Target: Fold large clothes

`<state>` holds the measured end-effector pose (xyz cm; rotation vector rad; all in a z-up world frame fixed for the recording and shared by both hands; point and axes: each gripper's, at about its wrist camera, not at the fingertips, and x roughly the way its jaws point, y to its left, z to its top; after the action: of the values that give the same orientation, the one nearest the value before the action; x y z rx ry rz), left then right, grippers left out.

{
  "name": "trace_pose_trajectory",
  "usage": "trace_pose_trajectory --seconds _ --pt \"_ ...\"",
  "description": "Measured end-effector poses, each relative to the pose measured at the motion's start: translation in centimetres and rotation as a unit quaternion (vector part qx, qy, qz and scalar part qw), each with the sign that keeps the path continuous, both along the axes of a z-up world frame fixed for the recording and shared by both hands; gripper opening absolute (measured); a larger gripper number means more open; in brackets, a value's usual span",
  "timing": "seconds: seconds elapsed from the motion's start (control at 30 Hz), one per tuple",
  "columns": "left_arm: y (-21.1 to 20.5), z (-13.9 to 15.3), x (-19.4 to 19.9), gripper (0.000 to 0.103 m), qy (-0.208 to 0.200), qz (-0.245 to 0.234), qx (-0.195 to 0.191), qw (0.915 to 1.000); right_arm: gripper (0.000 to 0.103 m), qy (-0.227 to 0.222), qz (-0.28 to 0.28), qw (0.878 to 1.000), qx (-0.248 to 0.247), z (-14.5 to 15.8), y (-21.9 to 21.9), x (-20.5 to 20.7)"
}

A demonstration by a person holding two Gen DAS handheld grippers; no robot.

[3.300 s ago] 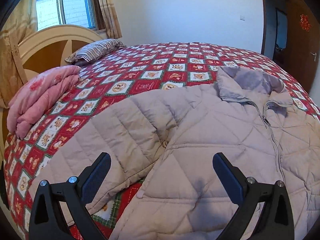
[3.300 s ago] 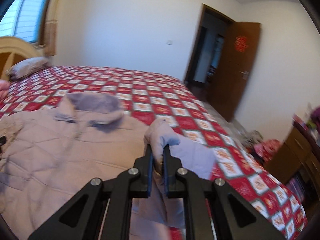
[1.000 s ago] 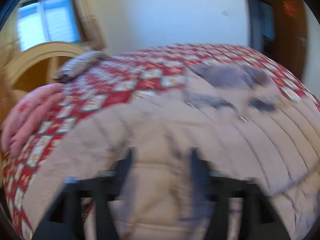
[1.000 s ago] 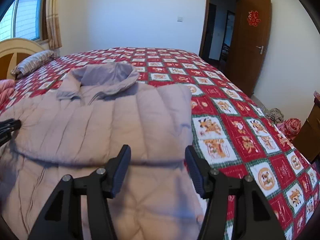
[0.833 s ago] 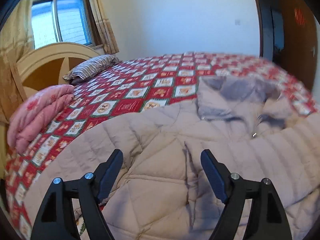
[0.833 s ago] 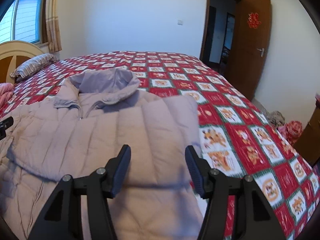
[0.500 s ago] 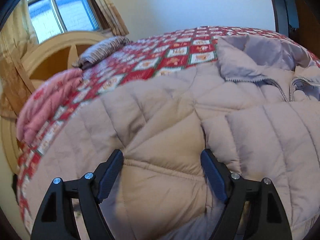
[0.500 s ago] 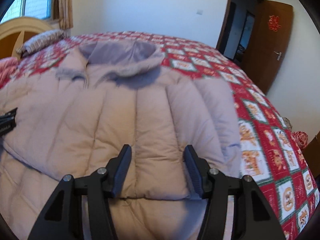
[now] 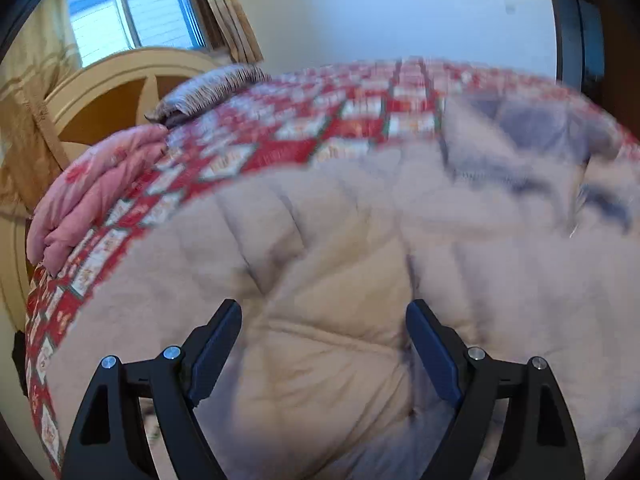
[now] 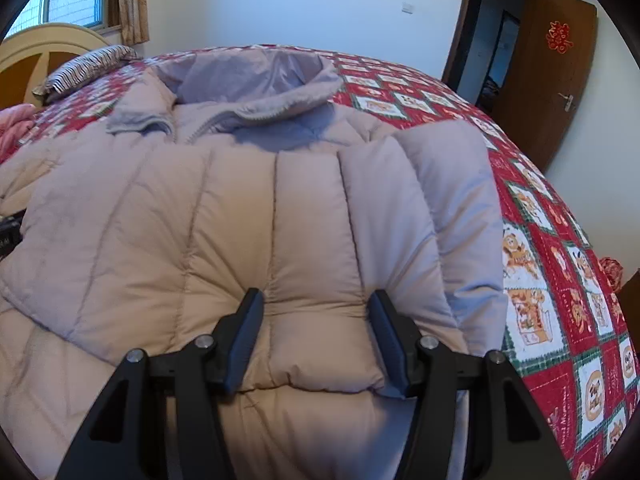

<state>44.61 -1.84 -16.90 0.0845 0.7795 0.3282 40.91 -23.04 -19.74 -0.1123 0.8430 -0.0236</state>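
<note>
A pale beige quilted puffer jacket (image 10: 224, 216) lies spread front-up on the bed, over a red patchwork bedspread (image 10: 536, 216) printed with small cartoon squares. Its grey-lined collar (image 10: 256, 80) points toward the far wall, and one sleeve (image 10: 400, 208) is folded across the chest, its cuff end lying near the lower edge of the right wrist view. The right gripper (image 10: 316, 324) is pushed down over that folded sleeve, its two dark fingers (image 10: 246, 328) about halfway apart with one puffy quilted panel bulging up between them; the pads sit right at the panel's sides, yet I cannot tell whether they are actually squeezing it. The left gripper (image 9: 324, 336) hangs over the jacket's other side, near the shoulder (image 9: 320, 264), and its jaws are spreading wider, standing well apart above the padding with fabric below the gap but nothing clamped. That view is smeared with motion blur. At the head of the bed a striped pillow (image 10: 84, 66) rests by the cream wooden headboard (image 9: 120, 80), with a folded pink quilt (image 9: 92, 196) lying on the bedspread's edge close by. A brown door (image 10: 548, 80) stands open beyond the bed.
</note>
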Motion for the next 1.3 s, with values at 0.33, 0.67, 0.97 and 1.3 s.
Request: trace_pose_trajectory --seconds 0.33,0.67,0.97,1.3 --pt "-5.1 1.6 3.9 0.085 0.006 -0.040 -0.041 0.9983 0.057 -0.089 -0.037 0.995 0.004 6.0 -2.6 2.1" --pt "-5.7 -4.3 5.5 0.090 0.032 -0.030 0.010 0.9990 0.058 -0.008 -0.034 0.999 -0.012 -0.7 -3.4 5.4" --pt "-5.5 -4.5 5.7 0.093 0.032 -0.027 0.001 0.9991 0.058 -0.001 -0.033 0.999 0.004 -1.1 -3.8 5.6" --pt "-5.1 -3.3 6.0 0.094 0.045 -0.042 0.001 0.9981 0.058 0.005 -0.035 0.999 -0.026 -1.2 -3.1 6.1"
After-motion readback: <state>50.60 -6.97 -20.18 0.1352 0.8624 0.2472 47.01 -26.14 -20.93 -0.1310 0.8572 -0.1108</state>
